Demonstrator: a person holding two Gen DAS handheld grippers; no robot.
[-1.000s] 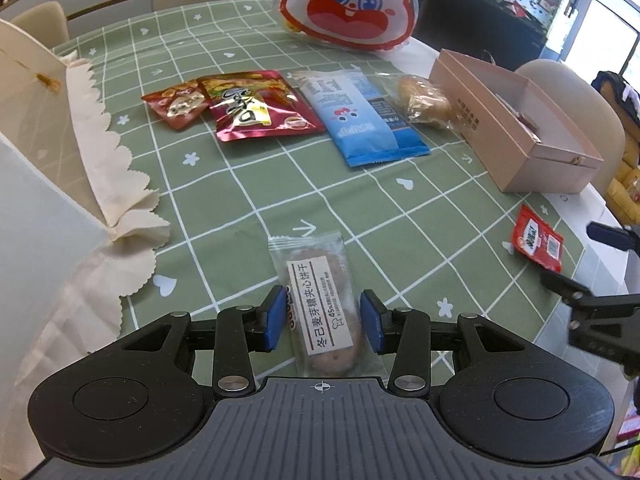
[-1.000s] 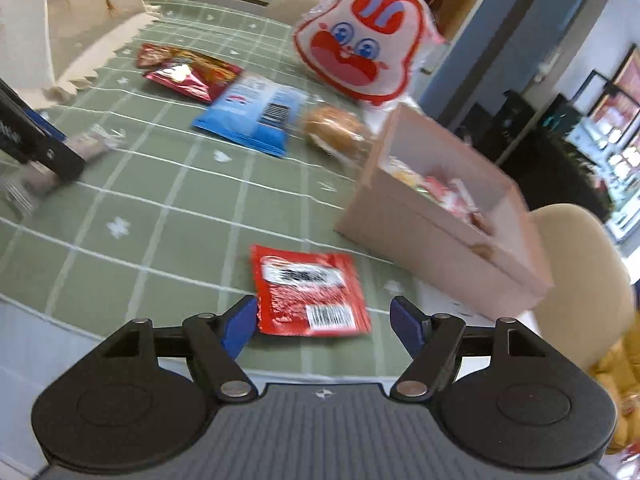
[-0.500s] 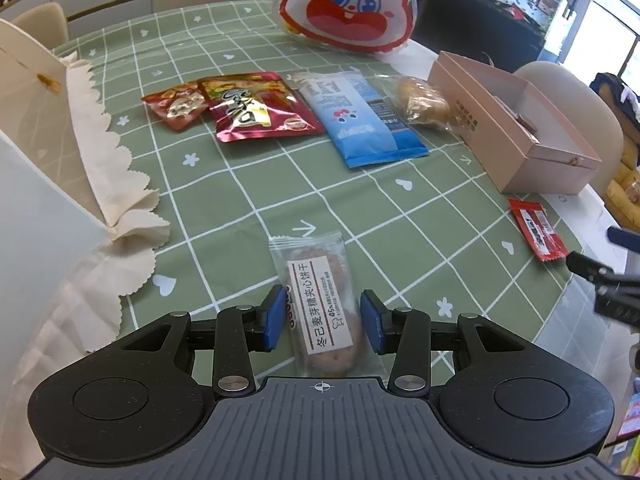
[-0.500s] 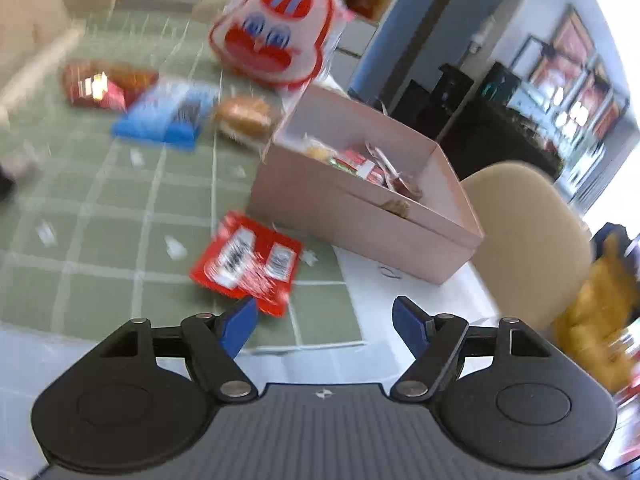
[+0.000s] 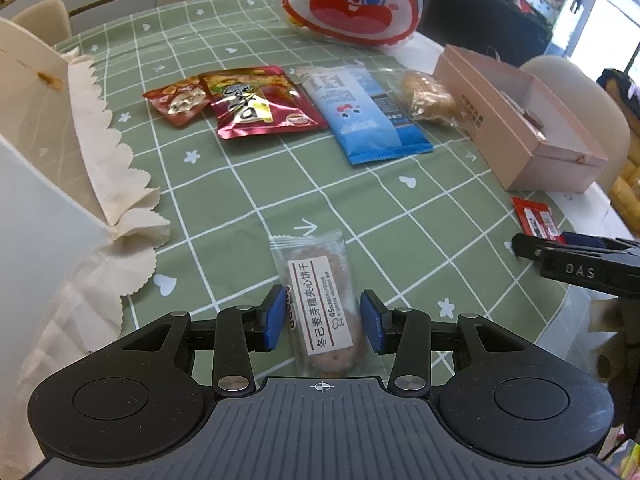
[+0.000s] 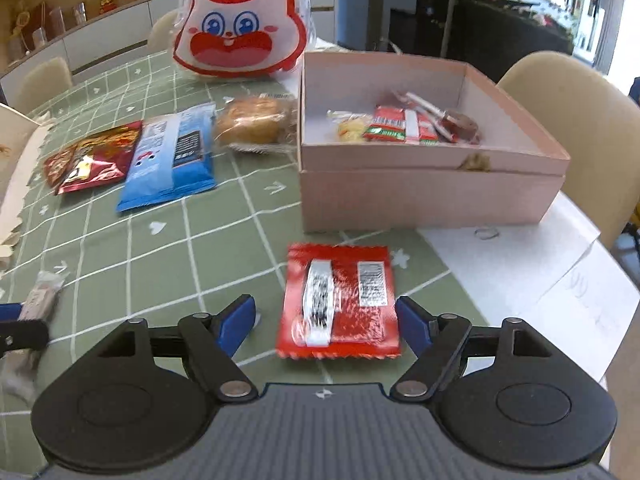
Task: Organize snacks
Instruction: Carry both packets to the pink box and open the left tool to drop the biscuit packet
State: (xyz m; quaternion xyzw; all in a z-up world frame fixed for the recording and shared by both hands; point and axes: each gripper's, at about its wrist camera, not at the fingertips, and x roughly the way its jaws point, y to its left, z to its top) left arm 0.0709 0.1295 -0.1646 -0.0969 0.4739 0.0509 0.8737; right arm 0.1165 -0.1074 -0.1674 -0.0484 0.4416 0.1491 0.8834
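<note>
A clear-wrapped biscuit packet lies lengthwise on the green checked tablecloth. My left gripper straddles its near half, and both blue pads rest against its long edges. A flat red snack packet lies in front of the open pink box. My right gripper stands over it with the jaws closing. The right pad is close to the packet's edge and the left pad is well clear. In the left wrist view the right gripper's fingers sit just before the red packet.
Behind lie a blue packet, red foil packets and a wrapped bun. A large rabbit-face bag stands at the back. The pink box holds several small snacks. A cream paper bag fills the left; a beige chair is at right.
The right gripper rolled level and swung over the red packet, which now lies between its jaws. The left gripper and biscuit packet have not moved.
</note>
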